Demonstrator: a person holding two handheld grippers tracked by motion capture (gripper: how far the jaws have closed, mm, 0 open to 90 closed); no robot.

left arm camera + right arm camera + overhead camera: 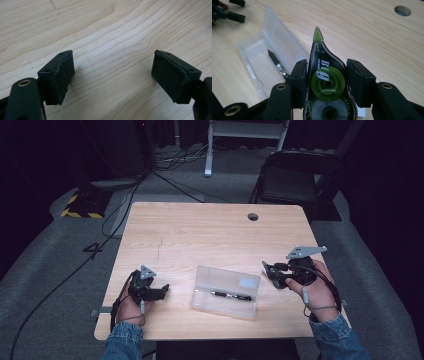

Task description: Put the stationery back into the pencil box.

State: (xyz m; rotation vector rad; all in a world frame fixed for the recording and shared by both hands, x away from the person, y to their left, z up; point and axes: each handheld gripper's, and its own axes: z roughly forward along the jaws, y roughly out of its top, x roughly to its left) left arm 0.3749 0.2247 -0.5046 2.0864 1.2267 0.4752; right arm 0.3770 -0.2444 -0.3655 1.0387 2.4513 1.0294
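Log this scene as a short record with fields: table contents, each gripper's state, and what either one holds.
surface: wooden table with a cable hole
centre: clear plastic case, open, with a black pen inside
left gripper: jaws open, nothing between them, low over bare wood
right gripper: jaws shut on a correction tape dispenser, green tip pointing away from the hand

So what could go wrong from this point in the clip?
The right gripper pinches the correction tape dispenser on its smooth curved sides, so it might twist or slip. The clear plastic case, holding a pen, is light and unheld by the open left gripper, so a nudge could slide it.
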